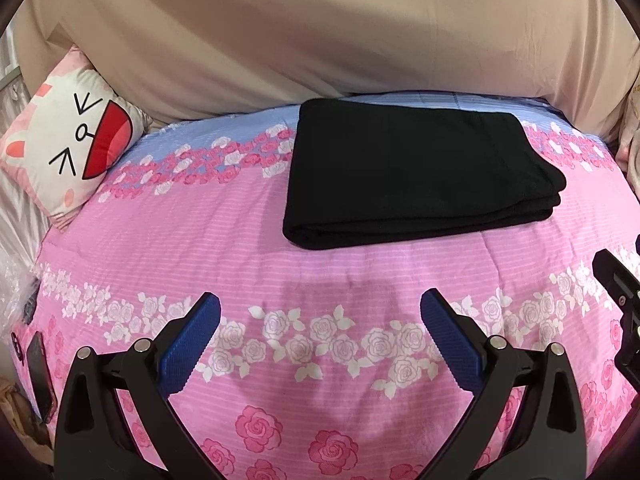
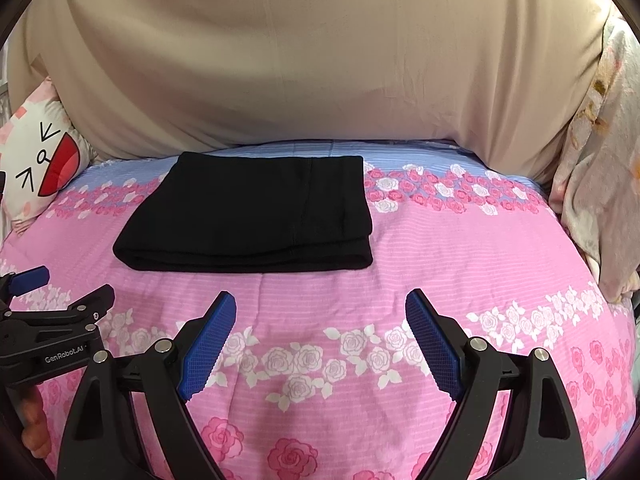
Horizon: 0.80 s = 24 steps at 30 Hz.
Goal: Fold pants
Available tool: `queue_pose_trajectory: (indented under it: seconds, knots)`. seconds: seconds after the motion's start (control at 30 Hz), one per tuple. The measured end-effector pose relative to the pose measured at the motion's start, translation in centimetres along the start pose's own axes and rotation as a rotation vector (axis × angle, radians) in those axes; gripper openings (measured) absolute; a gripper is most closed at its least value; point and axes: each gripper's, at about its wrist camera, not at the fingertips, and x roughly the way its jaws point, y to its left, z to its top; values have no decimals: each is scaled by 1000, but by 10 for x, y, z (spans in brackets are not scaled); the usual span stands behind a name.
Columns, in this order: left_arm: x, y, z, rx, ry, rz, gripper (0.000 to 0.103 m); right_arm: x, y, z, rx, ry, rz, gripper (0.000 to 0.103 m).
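Lying flat on the floral quilt (image 1: pixel 200 240): black pants (image 1: pixel 416 172), neat layered rectangle. Left gripper (image 1: pixel 320 316) and right gripper (image 2: pixel 320 312) jaws spread, empty.

The folded pants (image 1: pixel 416 176) lie on the bedspread (image 1: pixel 320 264). In front of them, bare bedspread reaches to both grippers, left (image 1: pixel 320 320) and right (image 2: pixel 320 320), whose fingers are spread and hold nothing. Left of the pants, open bedspread runs to a cat pillow (image 1: pixel 72 140). Just behind the pants rises a beige sheet (image 2: pixel 320 60); to their right hangs floral cloth (image 2: pixel 600 180).
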Motion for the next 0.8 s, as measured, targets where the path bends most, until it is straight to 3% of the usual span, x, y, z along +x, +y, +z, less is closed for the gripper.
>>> queue_pose_trajectory:
  seconds: [0.4, 0.8]
  knots:
    - [16, 2, -6, -30, 82, -12, 98, 3, 2, -6, -2, 18, 6, 84]
    - [17, 3, -7, -32, 81, -24, 98, 8, 7, -6, -7, 27, 10, 84]
